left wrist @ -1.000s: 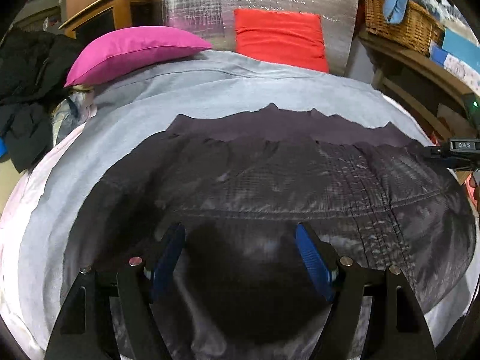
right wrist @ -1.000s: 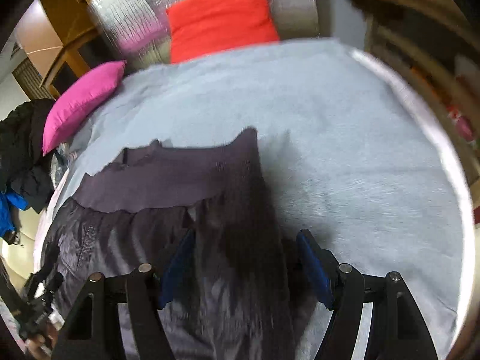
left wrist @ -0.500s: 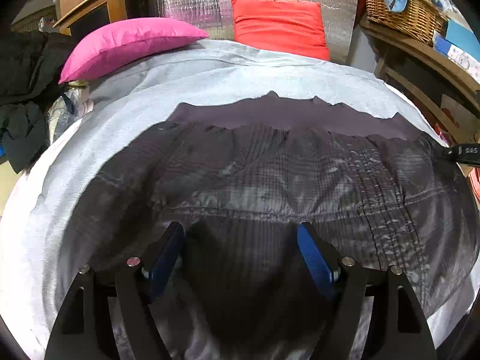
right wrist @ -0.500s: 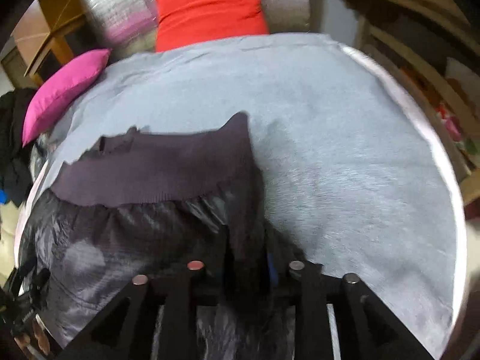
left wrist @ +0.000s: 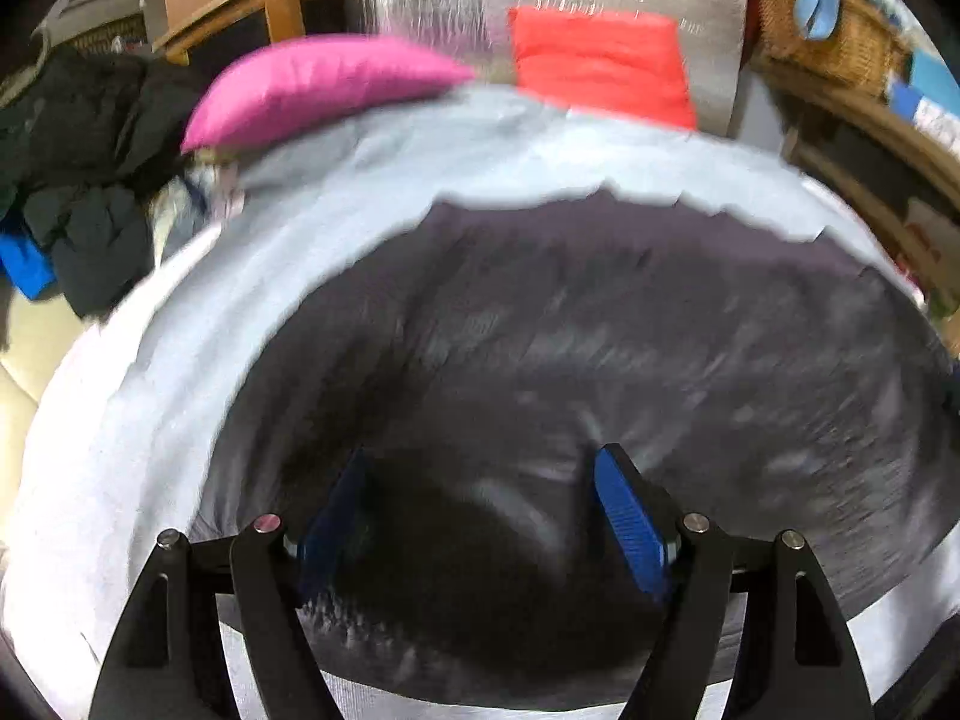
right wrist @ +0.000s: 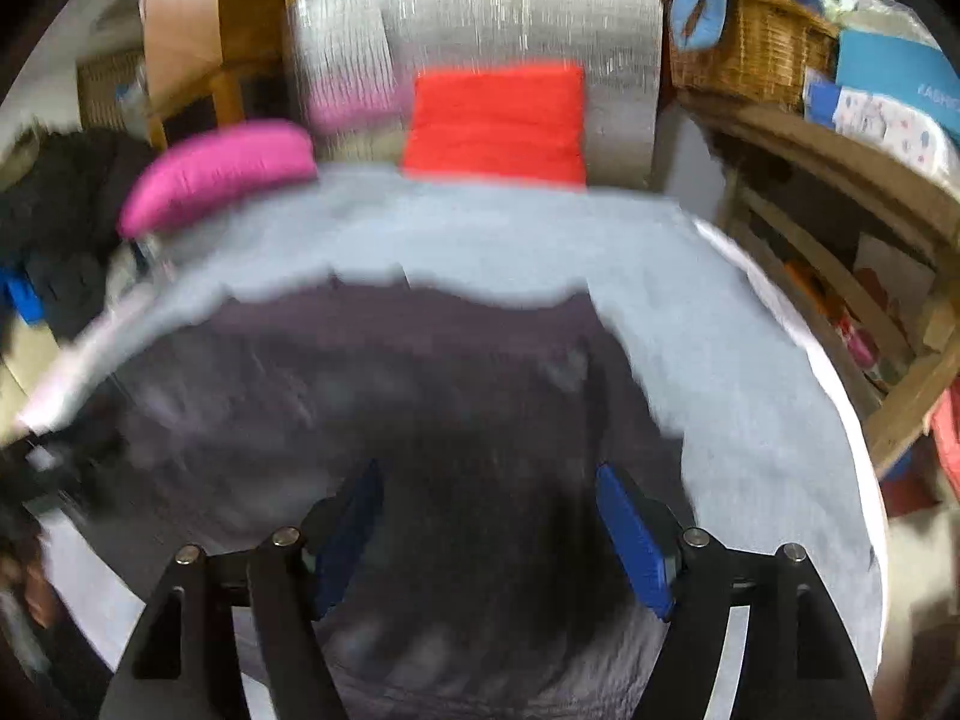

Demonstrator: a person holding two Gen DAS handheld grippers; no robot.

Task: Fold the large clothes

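Dark shiny jacket (left wrist: 600, 360) spread flat on the grey-sheeted bed (left wrist: 180, 396), glossy quilted body nearer the cameras, matte ribbed purple-grey hem band (left wrist: 600, 228) along the far edge. Both views motion-blurred. Left gripper (left wrist: 480, 498) over the garment, blue pads standing wide apart, nothing pinched. Right gripper (right wrist: 489, 510) above the jacket's right side, jaws opening, no cloth between them. Pink pillow (left wrist: 324, 90) and red pillow (left wrist: 600, 66) at the head of the bed.

Only a scrap of white lettering shows — on the blue box (right wrist: 894, 75) on the shelf (right wrist: 840, 150) — too blurred to read.
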